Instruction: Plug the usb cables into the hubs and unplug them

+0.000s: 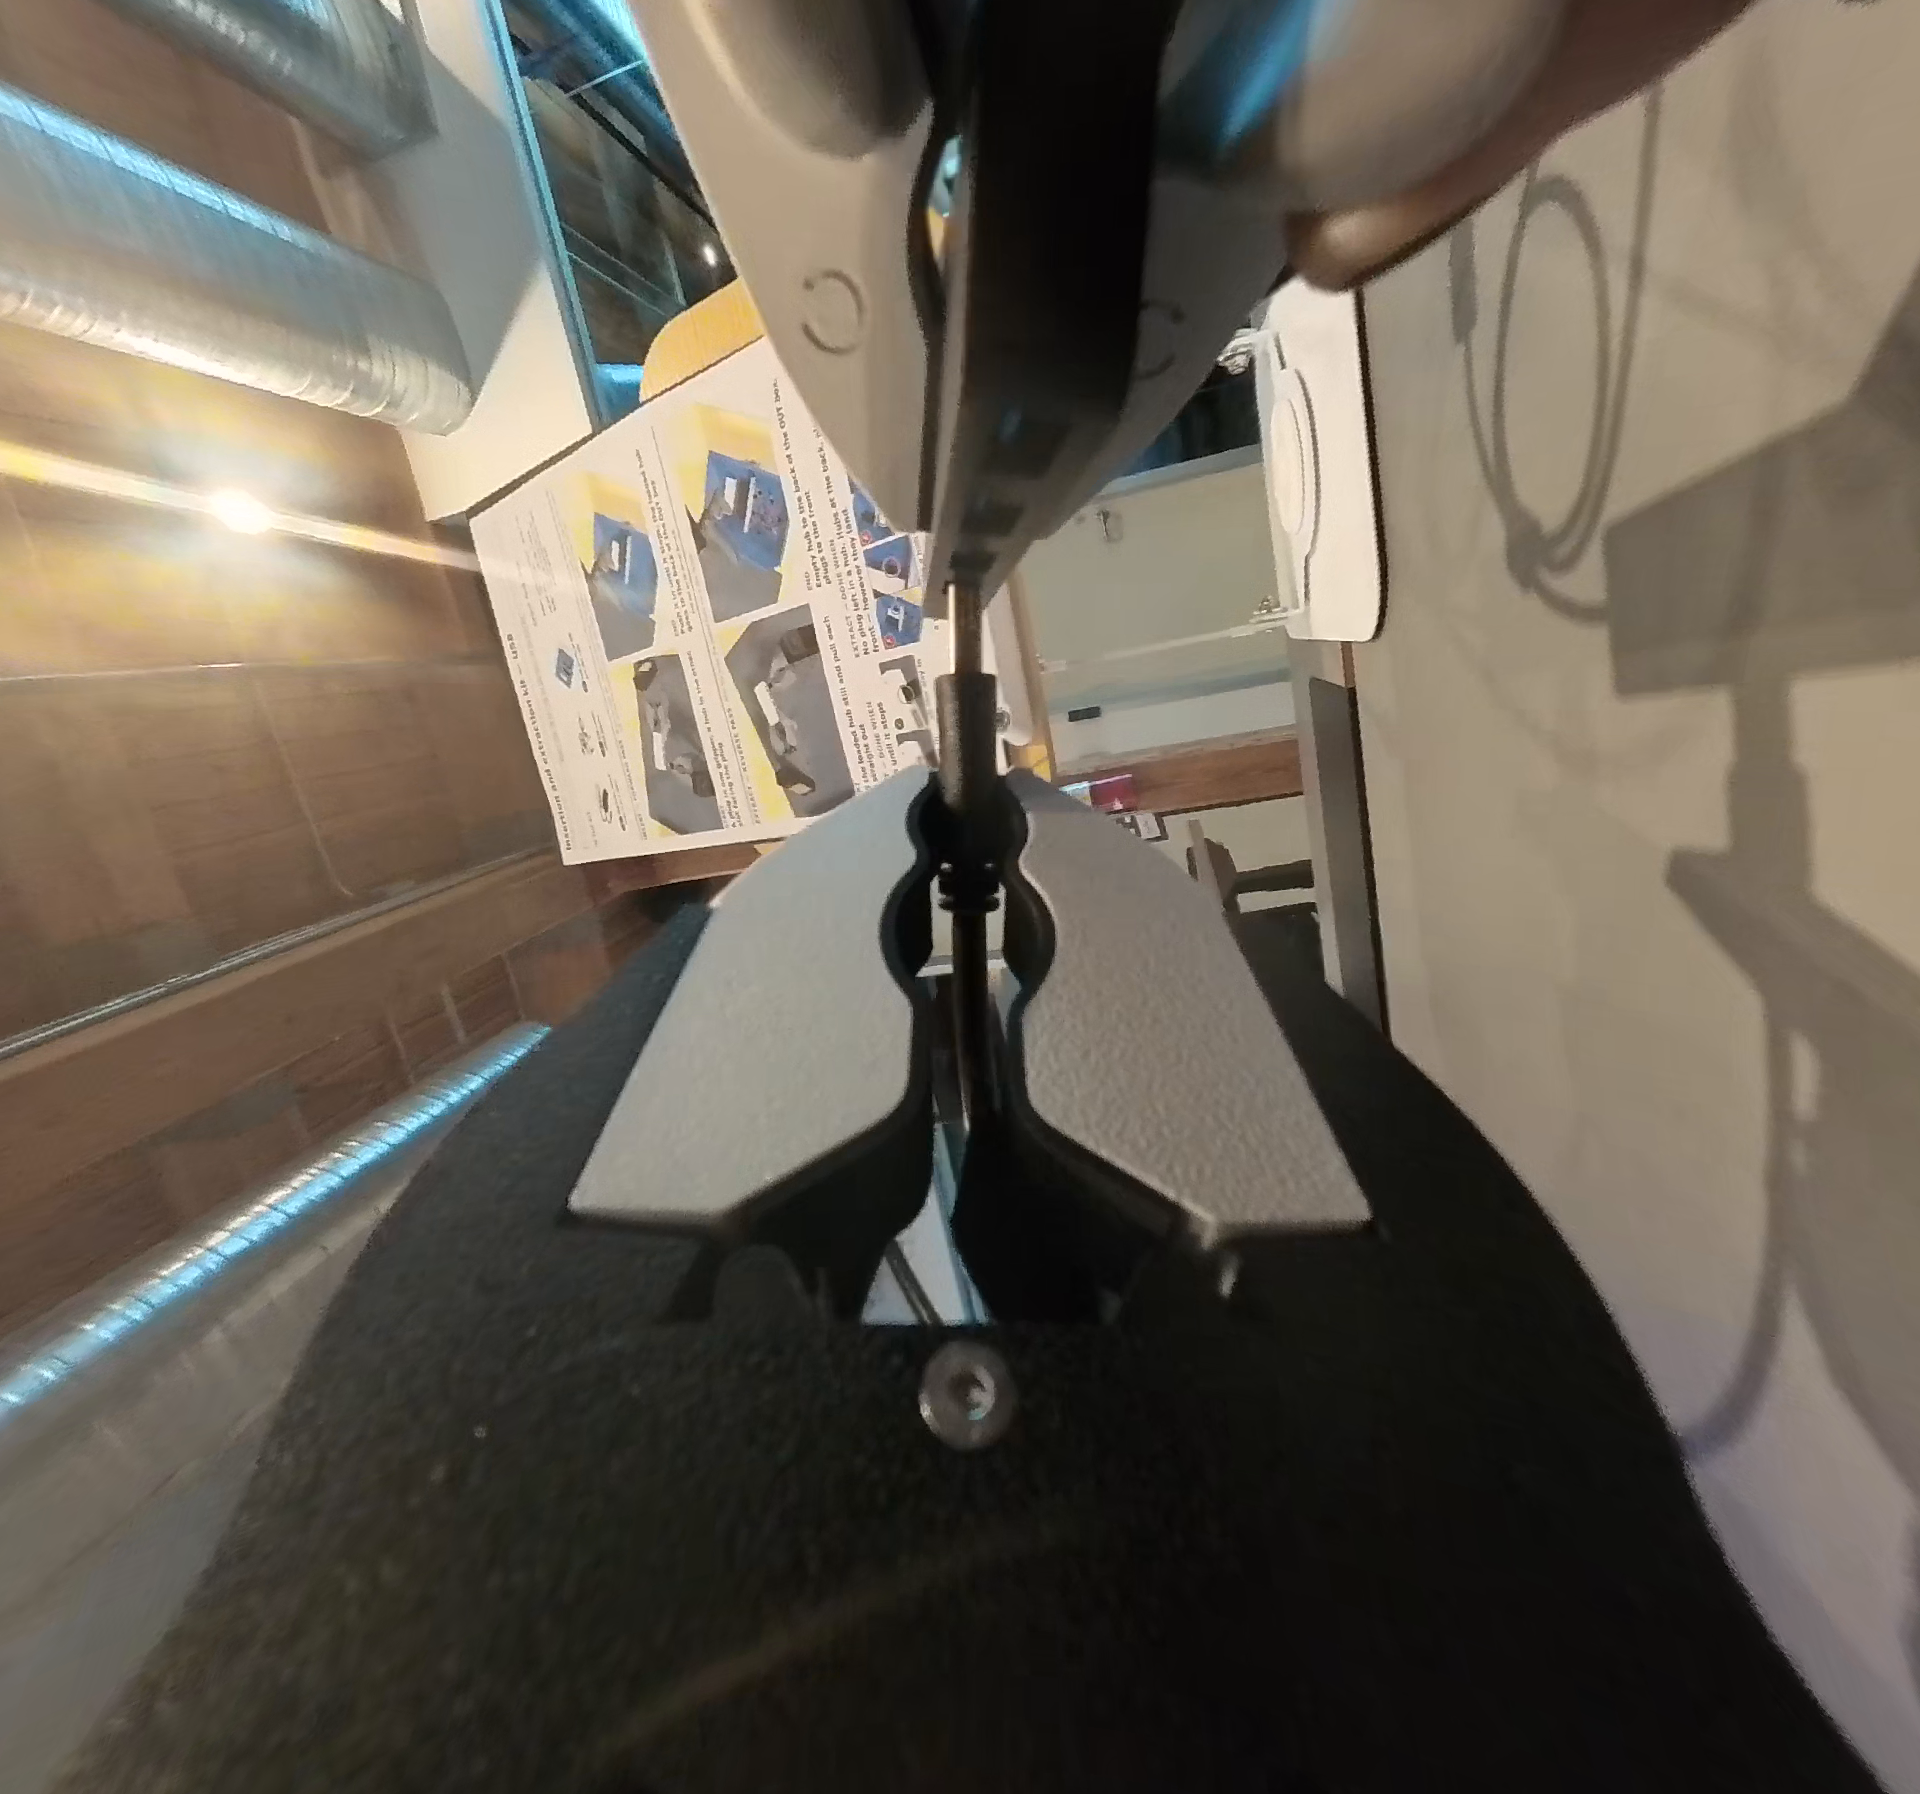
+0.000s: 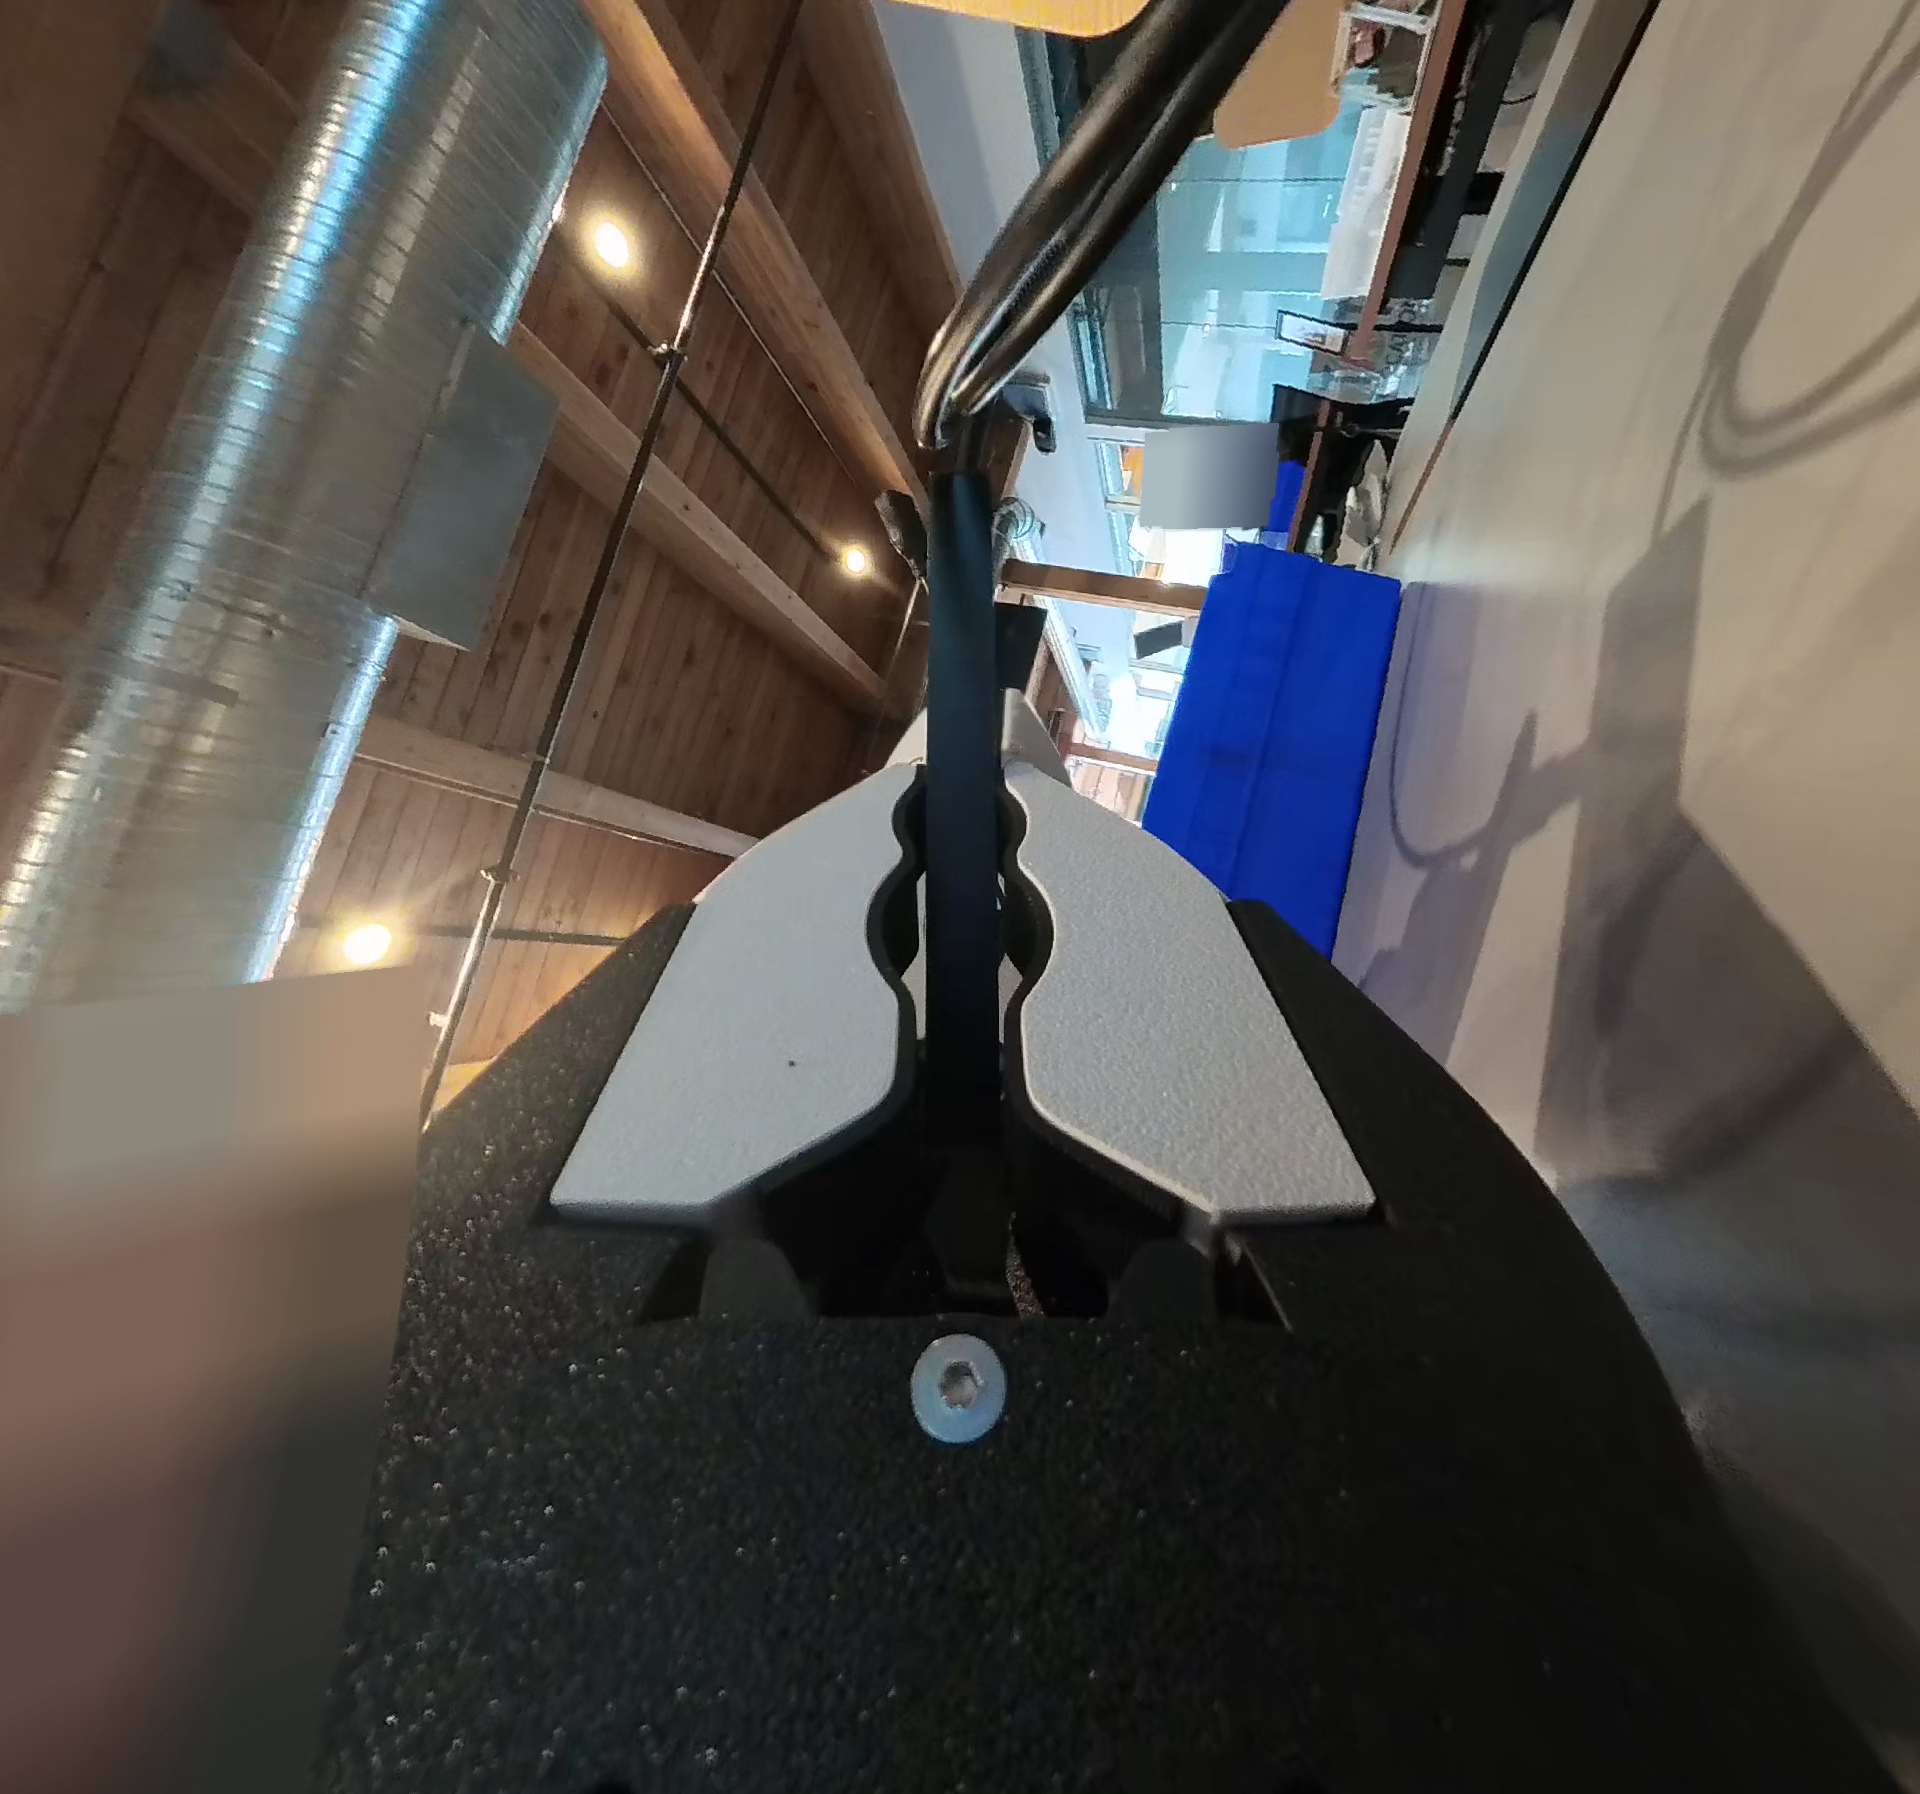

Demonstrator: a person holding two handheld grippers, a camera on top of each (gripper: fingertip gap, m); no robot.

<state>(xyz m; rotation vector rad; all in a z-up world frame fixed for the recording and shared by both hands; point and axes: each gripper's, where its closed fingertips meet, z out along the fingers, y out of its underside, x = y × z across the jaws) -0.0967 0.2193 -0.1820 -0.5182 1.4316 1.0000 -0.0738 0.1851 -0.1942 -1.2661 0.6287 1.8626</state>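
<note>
Blue bin (image 2: 1273, 736) beside right tongs (image 2: 961, 809).

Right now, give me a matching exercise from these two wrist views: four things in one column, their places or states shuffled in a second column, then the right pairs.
Column one:
1. left claw
2. right claw
3. blue plastic bin
4. white printed instruction sheet

Column two:
A. stands on the white table
B. shut on the black USB cable plug
C. in the background beyond the plug
D. shut on the slim black hub

Pairs: 1-B, 2-D, 3-A, 4-C
</note>
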